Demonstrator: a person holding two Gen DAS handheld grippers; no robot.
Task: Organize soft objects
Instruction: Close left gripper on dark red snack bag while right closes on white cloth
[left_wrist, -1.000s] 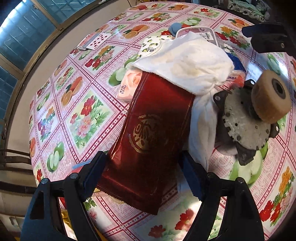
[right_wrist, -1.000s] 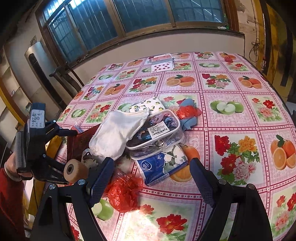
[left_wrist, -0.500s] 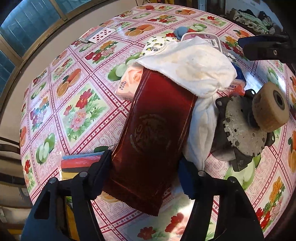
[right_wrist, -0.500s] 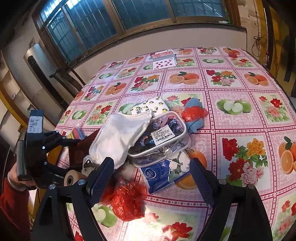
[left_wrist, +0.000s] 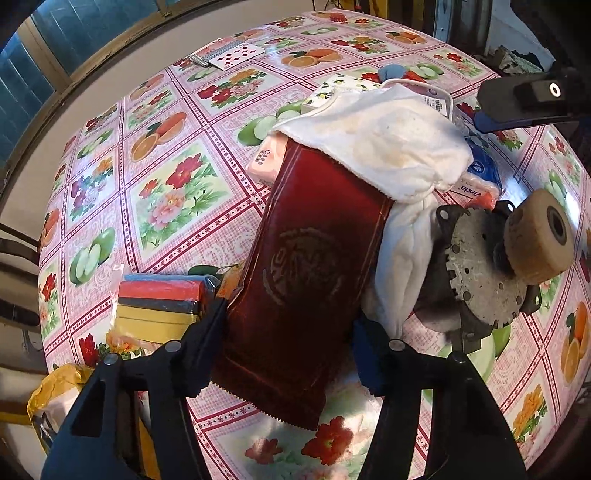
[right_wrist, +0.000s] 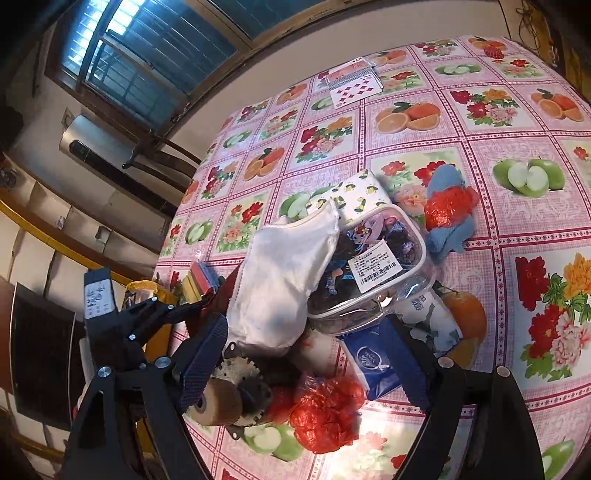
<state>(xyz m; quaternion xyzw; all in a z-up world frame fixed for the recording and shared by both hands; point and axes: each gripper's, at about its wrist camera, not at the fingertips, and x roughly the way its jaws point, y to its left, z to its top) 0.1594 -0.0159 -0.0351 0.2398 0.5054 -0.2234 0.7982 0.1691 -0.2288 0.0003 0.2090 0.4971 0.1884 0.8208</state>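
Observation:
A dark red foil pouch (left_wrist: 310, 269) lies between the fingers of my left gripper (left_wrist: 288, 343), which press on both its long edges. Its far end is tucked under a white cloth (left_wrist: 388, 147). From the right wrist view the left gripper (right_wrist: 147, 321) sits at the table's left edge, beside that white cloth (right_wrist: 280, 280). My right gripper (right_wrist: 306, 358) hangs open above the pile with nothing between its fingers. In front of it are a clear zip pouch (right_wrist: 369, 266), a blue tissue pack (right_wrist: 373, 362) and a crumpled red plastic bag (right_wrist: 325, 413).
A metal toothed disc with a wooden roller (left_wrist: 487, 266) leans against the cloth. A blue cloth (right_wrist: 447, 236), a lemon-print pack (right_wrist: 362, 192) and playing cards (right_wrist: 354, 85) lie farther off. A stack of coloured packs (left_wrist: 162, 299) and a yellow bag (left_wrist: 55, 391) sit near the table edge.
The left gripper's fingers have closed in onto the red pouch's edges, and the coloured packs have come into view. The right gripper has moved lower and closer over the pile.

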